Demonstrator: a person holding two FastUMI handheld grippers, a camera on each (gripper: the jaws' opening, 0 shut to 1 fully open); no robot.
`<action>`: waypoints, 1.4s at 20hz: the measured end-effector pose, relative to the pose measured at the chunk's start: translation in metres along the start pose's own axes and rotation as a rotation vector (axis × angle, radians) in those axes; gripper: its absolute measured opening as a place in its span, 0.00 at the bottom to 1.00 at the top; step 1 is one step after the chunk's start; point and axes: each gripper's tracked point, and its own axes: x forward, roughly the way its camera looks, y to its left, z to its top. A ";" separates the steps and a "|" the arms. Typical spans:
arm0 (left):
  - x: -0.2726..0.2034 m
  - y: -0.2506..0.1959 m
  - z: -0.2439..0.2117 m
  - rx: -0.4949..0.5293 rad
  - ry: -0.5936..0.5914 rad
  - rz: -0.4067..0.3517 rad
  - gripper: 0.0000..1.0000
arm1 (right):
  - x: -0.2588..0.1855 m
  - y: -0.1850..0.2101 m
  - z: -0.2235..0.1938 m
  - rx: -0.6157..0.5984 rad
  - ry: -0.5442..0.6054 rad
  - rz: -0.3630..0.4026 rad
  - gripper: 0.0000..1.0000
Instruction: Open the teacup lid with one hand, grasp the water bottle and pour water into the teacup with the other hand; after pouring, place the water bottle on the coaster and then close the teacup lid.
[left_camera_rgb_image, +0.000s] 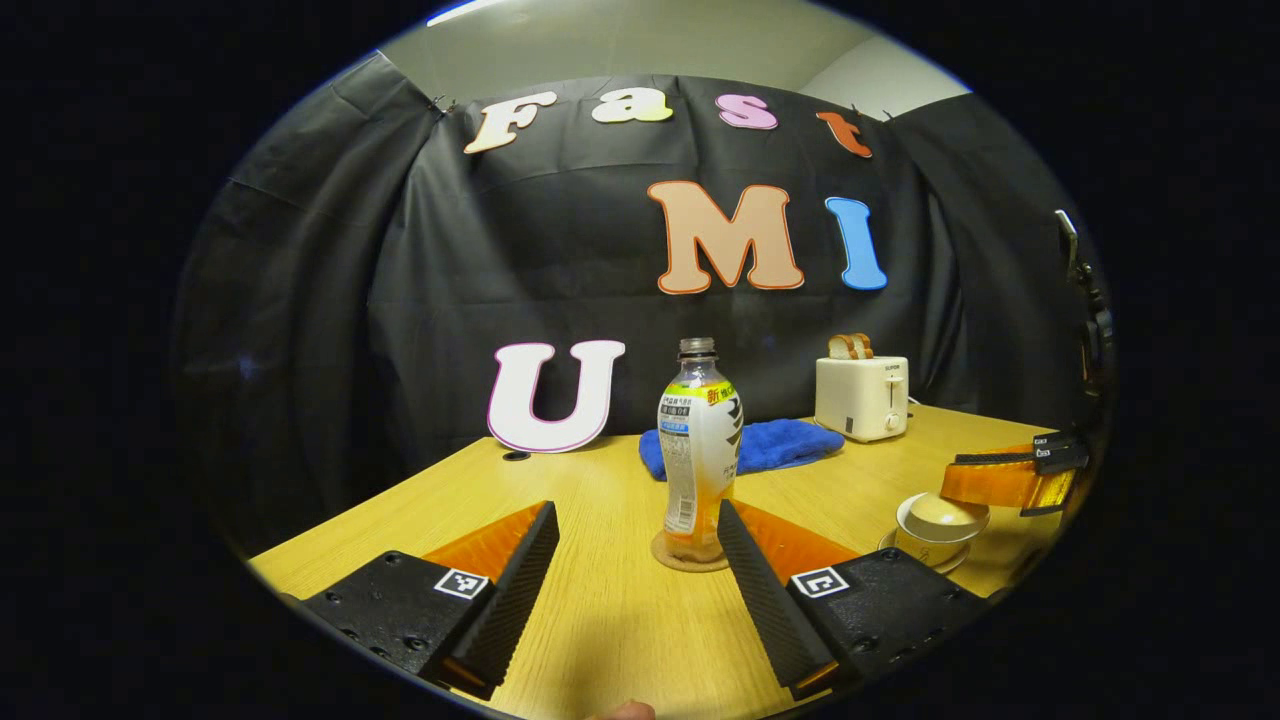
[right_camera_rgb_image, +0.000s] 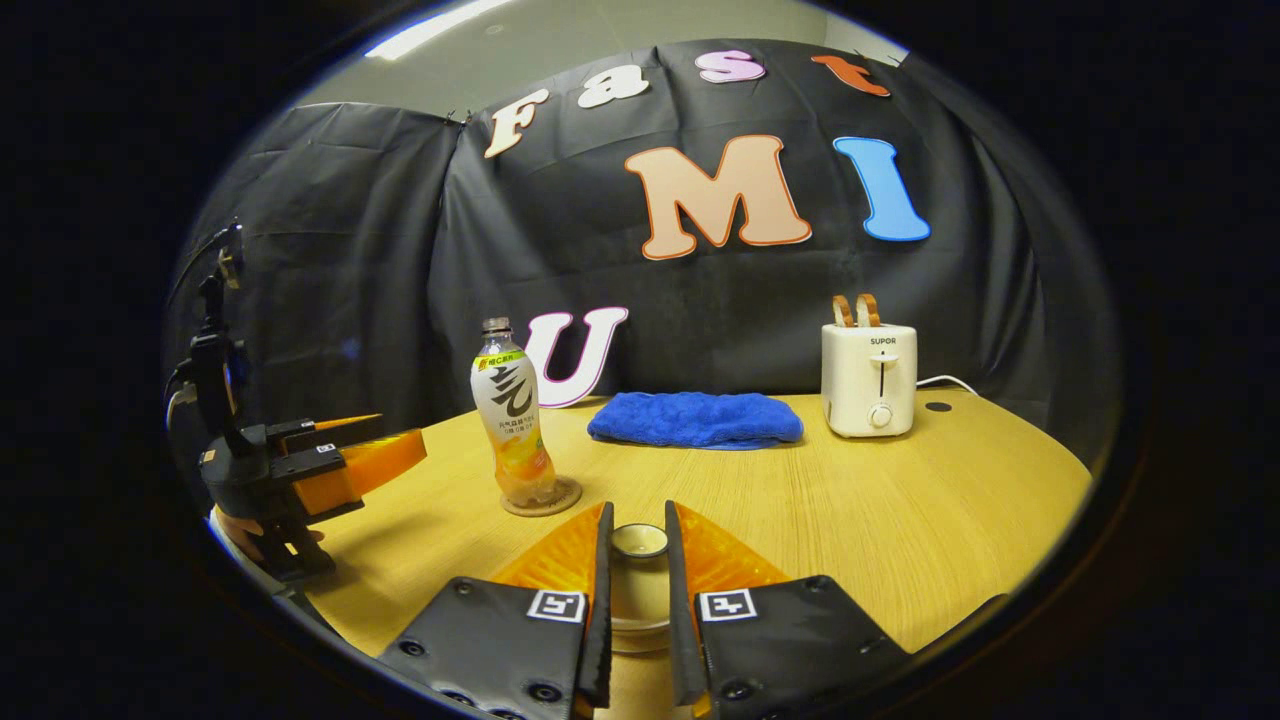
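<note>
A clear water bottle (left_camera_rgb_image: 699, 450) with no cap and a little orange liquid stands upright on a round cork coaster (left_camera_rgb_image: 688, 558), straight ahead of my left gripper (left_camera_rgb_image: 636, 515). That gripper is open, its fingertips just short of the bottle on either side. The white teacup (left_camera_rgb_image: 938, 525) sits on a saucer at the right with its lid on. In the right gripper view my right gripper (right_camera_rgb_image: 638, 525) is closed around the lid's knob (right_camera_rgb_image: 640, 540), both fingers touching it. The bottle (right_camera_rgb_image: 515, 425) stands to its left, with the left gripper (right_camera_rgb_image: 345, 455) beyond.
A blue towel (right_camera_rgb_image: 695, 418) lies folded at the back of the wooden table (right_camera_rgb_image: 900, 510). A white toaster (right_camera_rgb_image: 868, 378) with two bread slices stands at the back right. A hand (right_camera_rgb_image: 255, 530) holds the left gripper near the table's left edge.
</note>
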 end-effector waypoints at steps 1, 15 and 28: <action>-0.001 0.002 -0.001 0.000 0.001 0.002 0.93 | 0.001 0.002 -0.002 -0.007 0.002 0.001 0.29; -0.009 0.000 -0.010 -0.018 0.016 -0.001 0.93 | -0.009 0.002 0.008 -0.048 -0.075 -0.022 0.45; -0.042 0.006 -0.017 -0.020 0.011 0.008 0.94 | -0.065 -0.054 0.017 -0.007 -0.168 -0.137 0.93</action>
